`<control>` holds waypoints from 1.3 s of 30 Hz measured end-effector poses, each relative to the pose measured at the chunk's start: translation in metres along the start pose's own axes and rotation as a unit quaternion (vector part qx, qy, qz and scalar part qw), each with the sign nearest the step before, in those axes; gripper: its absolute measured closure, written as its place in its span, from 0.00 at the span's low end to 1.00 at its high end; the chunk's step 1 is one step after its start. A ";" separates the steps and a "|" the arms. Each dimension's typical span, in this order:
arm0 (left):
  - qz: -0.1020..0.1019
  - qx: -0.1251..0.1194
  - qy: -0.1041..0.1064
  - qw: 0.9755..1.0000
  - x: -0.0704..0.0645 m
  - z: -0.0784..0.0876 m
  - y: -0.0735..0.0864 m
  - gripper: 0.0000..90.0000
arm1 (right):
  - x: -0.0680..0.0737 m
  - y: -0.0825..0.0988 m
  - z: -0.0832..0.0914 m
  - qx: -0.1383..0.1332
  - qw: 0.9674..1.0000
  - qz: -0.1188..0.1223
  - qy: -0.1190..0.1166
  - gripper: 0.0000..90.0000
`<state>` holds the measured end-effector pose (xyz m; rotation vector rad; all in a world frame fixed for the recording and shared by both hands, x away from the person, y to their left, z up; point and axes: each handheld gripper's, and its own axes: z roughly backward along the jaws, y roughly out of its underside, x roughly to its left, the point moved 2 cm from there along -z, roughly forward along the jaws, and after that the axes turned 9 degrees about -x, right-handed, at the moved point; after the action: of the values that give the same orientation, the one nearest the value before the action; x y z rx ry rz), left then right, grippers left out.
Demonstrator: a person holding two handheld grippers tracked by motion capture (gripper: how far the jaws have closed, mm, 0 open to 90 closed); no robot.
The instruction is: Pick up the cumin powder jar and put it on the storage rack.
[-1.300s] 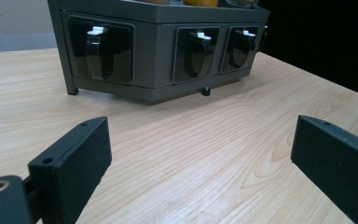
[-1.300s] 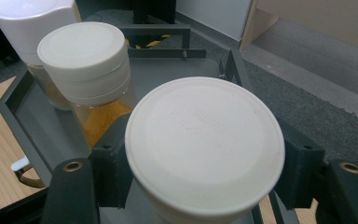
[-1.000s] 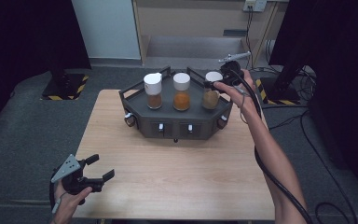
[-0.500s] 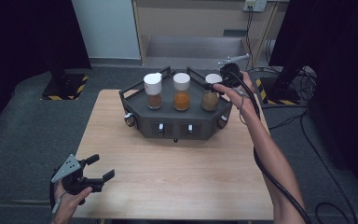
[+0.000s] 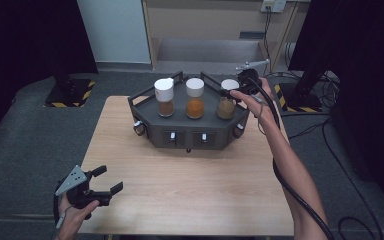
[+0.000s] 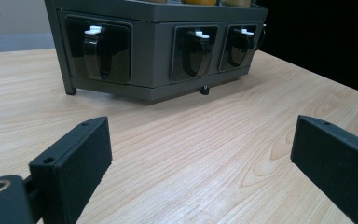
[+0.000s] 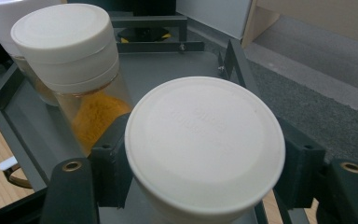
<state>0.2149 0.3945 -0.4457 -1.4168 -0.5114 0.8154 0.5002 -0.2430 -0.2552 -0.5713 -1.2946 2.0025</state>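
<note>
The left hand comes in at the bottom left corner of the high view and holds the left gripper low over the near left part of the desk. Its black fingers stand wide apart, with nothing between them. The right forearm stretches forward along the right side, wrist bent inward, and its hand holds the right gripper at the far right. Its fingers press against both sides of a white jar lid. A black cable trails back along the right forearm.

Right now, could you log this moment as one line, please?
right gripper: jaws around rightmost spice jar in rack | left gripper: open, empty, over table
</note>
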 end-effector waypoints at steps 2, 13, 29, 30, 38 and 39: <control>0.000 0.000 0.000 1.000 0.000 0.000 0.000 0.04 | 0.000 0.003 0.000 -0.004 1.000 0.013 -0.002 0.29; 0.000 0.000 -0.001 1.000 0.000 0.000 0.000 0.04 | 0.004 0.010 0.007 -0.031 0.999 0.015 0.000 0.07; -0.004 0.002 0.002 1.000 -0.001 0.000 -0.001 0.04 | -0.003 0.013 0.059 -0.092 0.995 -0.007 -0.031 0.05; -0.003 0.001 0.001 1.000 -0.001 0.000 -0.001 0.04 | -0.004 0.016 0.062 -0.097 0.995 -0.005 -0.036 0.05; -0.003 0.002 0.001 1.000 -0.001 -0.001 -0.001 0.04 | -0.001 0.040 0.093 -0.123 0.991 0.002 -0.048 0.03; -0.003 0.002 0.001 1.000 -0.001 -0.001 -0.001 0.04 | -0.001 0.043 0.098 -0.125 0.991 0.000 -0.046 0.03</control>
<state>0.2147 0.3929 -0.4450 -1.4124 -0.5128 0.8092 0.4219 -0.3160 -0.2538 -0.5998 -1.6165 1.8988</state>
